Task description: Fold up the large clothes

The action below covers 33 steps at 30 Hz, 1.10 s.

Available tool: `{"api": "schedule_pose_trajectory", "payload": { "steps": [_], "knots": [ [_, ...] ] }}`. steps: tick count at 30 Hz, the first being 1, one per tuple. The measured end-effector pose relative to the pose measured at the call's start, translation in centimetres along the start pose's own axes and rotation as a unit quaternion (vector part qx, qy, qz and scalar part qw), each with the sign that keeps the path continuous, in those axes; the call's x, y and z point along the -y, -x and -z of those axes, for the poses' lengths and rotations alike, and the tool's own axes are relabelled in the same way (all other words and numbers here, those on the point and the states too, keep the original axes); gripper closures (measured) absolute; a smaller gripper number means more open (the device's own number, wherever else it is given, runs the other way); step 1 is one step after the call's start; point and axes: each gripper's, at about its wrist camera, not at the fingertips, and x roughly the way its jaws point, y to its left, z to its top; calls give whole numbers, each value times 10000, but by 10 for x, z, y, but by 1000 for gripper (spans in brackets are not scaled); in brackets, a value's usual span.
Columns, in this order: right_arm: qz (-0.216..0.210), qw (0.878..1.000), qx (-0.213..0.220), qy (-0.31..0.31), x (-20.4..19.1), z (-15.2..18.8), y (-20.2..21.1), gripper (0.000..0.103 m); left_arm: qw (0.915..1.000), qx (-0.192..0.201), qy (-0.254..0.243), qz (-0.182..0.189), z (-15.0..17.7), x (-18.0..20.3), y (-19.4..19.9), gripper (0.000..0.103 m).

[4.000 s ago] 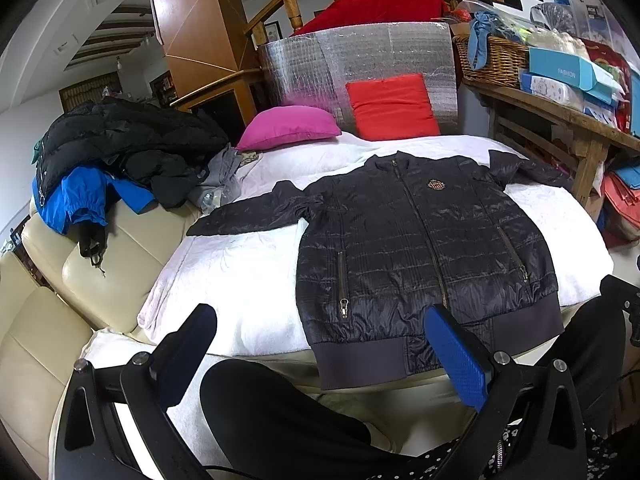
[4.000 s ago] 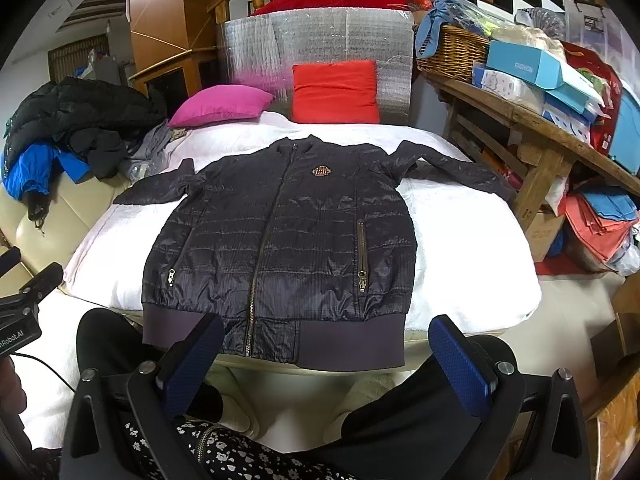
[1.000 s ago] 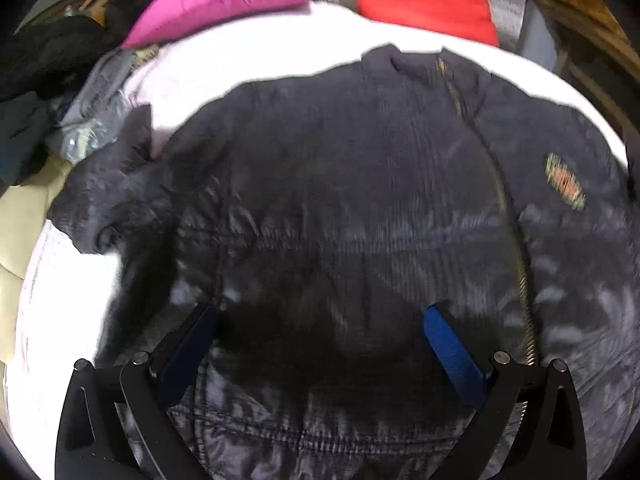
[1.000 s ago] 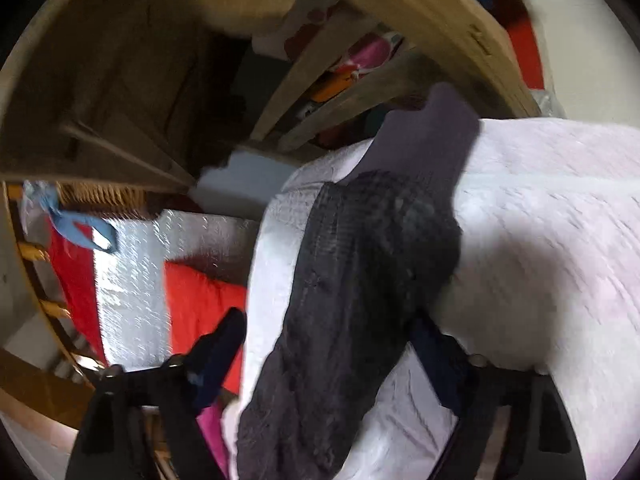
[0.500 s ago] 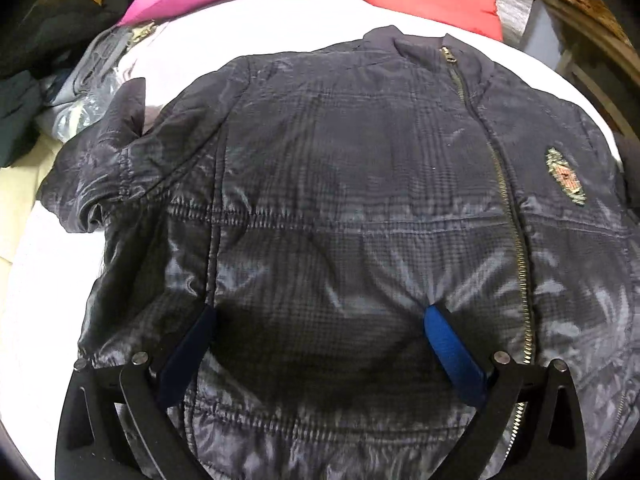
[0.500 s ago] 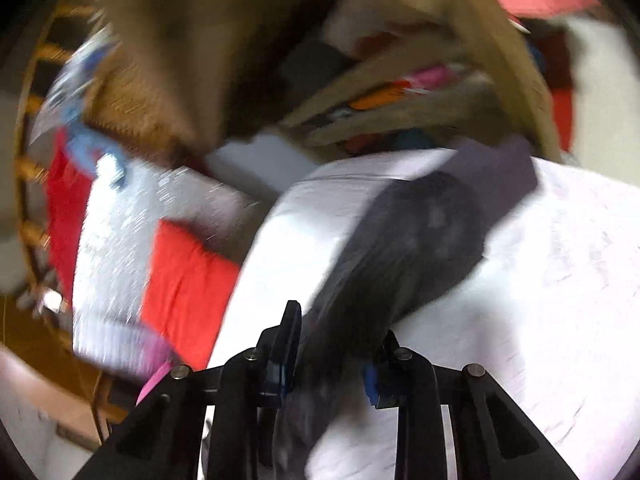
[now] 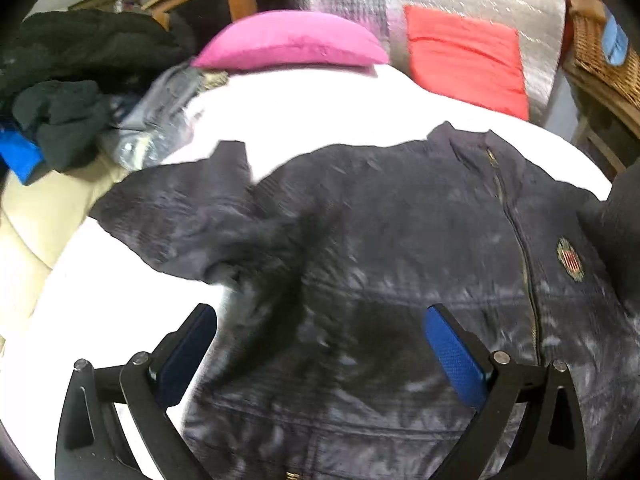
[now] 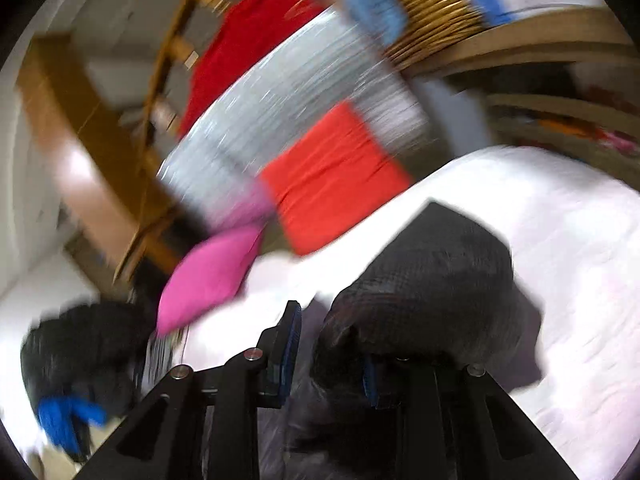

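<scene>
A dark quilted zip jacket (image 7: pixel 400 260) lies face up on the white bed cover (image 7: pixel 320 104). Its left sleeve (image 7: pixel 180 208) is spread toward the bed's left side. My left gripper (image 7: pixel 320 344) is open and hovers just above the jacket's front, holding nothing. My right gripper (image 8: pixel 328 360) is nearly closed on the jacket's right sleeve (image 8: pixel 424 292) and holds it lifted above the cover (image 8: pixel 560 280). The sleeve bunches over the right finger. That lifted sleeve shows as a dark mass at the right edge of the left wrist view (image 7: pixel 624 220).
A pink pillow (image 7: pixel 292 44) and a red cushion (image 7: pixel 464 56) lie at the head of the bed. A pile of dark and blue clothes (image 7: pixel 68 80) sits on the cream sofa at left. A wicker basket (image 7: pixel 600 52) stands on a wooden shelf at right.
My right gripper has lifted the right sleeve and swung left, toward the jacket body. My left gripper has pulled back and tilted up, so more of the bed shows.
</scene>
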Motion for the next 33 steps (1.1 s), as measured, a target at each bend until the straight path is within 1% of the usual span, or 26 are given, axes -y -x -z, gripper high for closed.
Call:
{"api": "schedule_pose_trajectory", "payload": {
  "steps": [2,3,5,7,8,9,10,11,12,13,14,16,17,18,20,23,24,25,26,27,28,29,30,31,33],
  "knots": [
    [-100,9991,-359,215,-18,23,-19,74,9999,73,50,-70,-3,-8,1,0],
    [-152,9984,-497,239,-24,35,-23,74,9999,105,60,-92,0,-9,2,0],
    [-302,9951,-918,211,-30,62,-37,74,9996,189,78,-168,-1,-12,2,0],
    [-314,9895,-1408,87,-30,84,-51,73,9995,233,71,-203,1,-13,2,0],
    [-331,9844,-1726,-62,-27,95,-60,72,9995,239,70,-213,1,-13,3,0],
    [-356,9798,-1958,-191,-24,104,-64,68,9995,240,68,-209,1,-15,5,0],
    [-338,9738,-2218,-364,-20,111,-68,46,9995,238,60,-186,0,-14,5,0],
    [-320,9681,-2408,-614,-14,117,-69,33,9996,243,47,-159,0,-13,5,0],
    [-391,9666,-2395,-821,-10,119,-66,18,9996,260,35,-142,0,-11,6,0],
    [-510,9672,-2271,-1022,-5,119,-56,17,9995,282,22,-122,0,-10,6,0],
    [-590,9676,-2200,-1093,-3,118,-50,17,9995,308,8,-104,2,-8,8,0],
    [-855,9676,-1983,-1308,5,108,-28,17,9992,394,-16,-65,2,-5,11,0],
    [-929,9679,-1875,-1393,8,102,-25,17,9991,431,-25,-48,2,-3,12,0],
    [-1015,9689,-1640,-1548,17,95,-13,17,9988,488,-38,24,2,0,14,0],
    [-963,9689,-1315,-1862,36,82,0,17,9978,622,-93,195,3,7,19,0],
    [-946,9568,-983,-2566,68,72,10,21,9945,865,-335,497,8,23,33,0],
    [-896,9478,-854,-2938,85,69,12,27,9931,930,-419,572,10,28,37,0],
    [-913,9395,-814,-3199,98,68,12,30,9917,988,-504,651,12,35,41,0],
    [-969,9307,-814,-3432,110,66,13,30,9904,1026,-554,742,14,43,47,0],
    [-1032,9219,-846,-3638,119,66,10,33,9896,1032,-556,839,15,50,52,0],
    [-1031,9161,-893,-3771,126,65,7,36,9886,1024,-544,960,15,59,57,0],
    [-958,9118,-975,-3873,134,65,3,36,9879,1019,-544,1032,15,66,60,0],
    [-896,9105,-1001,-3911,142,65,4,37,9869,1013,-572,1116,15,77,65,0],
    [-852,9086,-999,-3965,148,65,0,39,9865,1002,-649,1123,13,92,69,0],
    [-905,9043,-1051,-4037,149,66,-7,40,9880,883,-861,931,8,123,70,0]
  ]
}}
